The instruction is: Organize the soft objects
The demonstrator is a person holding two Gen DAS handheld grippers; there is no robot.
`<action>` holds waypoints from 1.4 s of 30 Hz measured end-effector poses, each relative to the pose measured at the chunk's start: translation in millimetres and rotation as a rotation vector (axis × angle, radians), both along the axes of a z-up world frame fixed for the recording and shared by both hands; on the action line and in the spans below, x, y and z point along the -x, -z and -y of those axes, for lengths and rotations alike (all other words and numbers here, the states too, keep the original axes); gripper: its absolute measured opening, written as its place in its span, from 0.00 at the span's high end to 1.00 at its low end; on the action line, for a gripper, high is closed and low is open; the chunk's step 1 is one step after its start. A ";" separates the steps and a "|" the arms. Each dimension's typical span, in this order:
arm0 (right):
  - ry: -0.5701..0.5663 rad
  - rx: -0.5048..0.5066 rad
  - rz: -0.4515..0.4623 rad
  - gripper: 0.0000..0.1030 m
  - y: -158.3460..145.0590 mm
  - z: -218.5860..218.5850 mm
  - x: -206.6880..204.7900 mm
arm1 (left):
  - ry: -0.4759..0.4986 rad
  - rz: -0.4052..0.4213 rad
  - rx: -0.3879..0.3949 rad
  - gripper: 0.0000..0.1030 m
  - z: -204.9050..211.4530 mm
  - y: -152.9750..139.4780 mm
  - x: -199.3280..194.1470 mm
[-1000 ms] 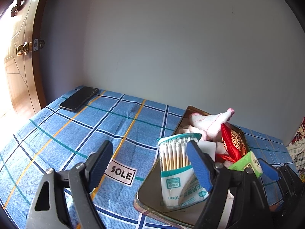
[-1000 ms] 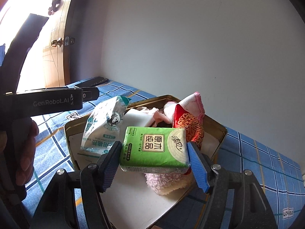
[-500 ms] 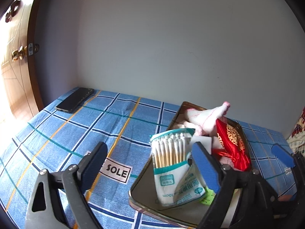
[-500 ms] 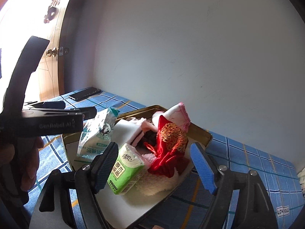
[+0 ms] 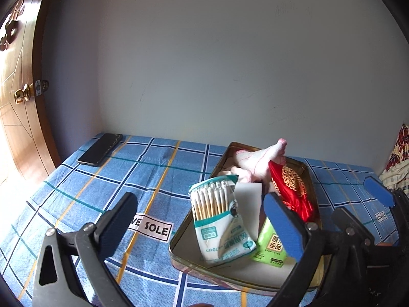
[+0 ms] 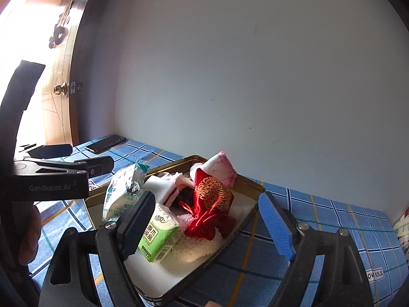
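Right gripper [image 6: 204, 226] jaws are opening, no longer clamping the green tissue pack [image 6: 159, 235], which is now lying in the tin tray [image 6: 257, 188]; left gripper [image 5: 202, 221] jaws are opening too, the cotton swab bag [image 5: 217, 217] leaning free in the tray; both deposits are looking done; both tools are lifting away.

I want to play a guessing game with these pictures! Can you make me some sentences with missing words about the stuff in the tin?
1. The tissue pack lying in the metal tin is coloured ____.
2. The pouch with gold embroidery is coloured ____.
3. The bag leaning in the tin holds cotton ____.
4. Out on the checked bedsheet, near the door, lies a black ____.

Missing words: green; red; swabs; phone
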State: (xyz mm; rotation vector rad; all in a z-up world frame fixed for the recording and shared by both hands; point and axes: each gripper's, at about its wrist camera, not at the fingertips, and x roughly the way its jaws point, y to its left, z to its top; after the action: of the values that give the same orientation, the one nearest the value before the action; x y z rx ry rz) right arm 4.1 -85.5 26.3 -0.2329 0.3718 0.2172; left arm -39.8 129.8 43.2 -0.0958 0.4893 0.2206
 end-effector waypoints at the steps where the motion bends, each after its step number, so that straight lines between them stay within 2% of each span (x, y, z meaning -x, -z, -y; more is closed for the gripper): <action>1: 0.002 -0.001 0.003 0.17 -0.7 0.5 0.5 | 0.000 0.000 -0.002 0.01 0.8 -0.8 1.1; 23: 0.015 -0.028 0.025 0.17 -7.5 9.0 8.6 | 0.034 -0.018 -0.014 0.00 18.4 -7.1 7.6; 42: 0.017 -0.045 0.027 0.17 -10.4 10.3 3.7 | 0.036 -0.042 -0.005 0.00 14.2 -5.3 1.2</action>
State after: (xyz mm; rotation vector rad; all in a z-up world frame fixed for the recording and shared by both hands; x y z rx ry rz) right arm 0.4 -95.8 36.7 -0.1885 0.3420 0.2049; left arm -41.0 115.6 48.5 -0.0776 0.5322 0.1892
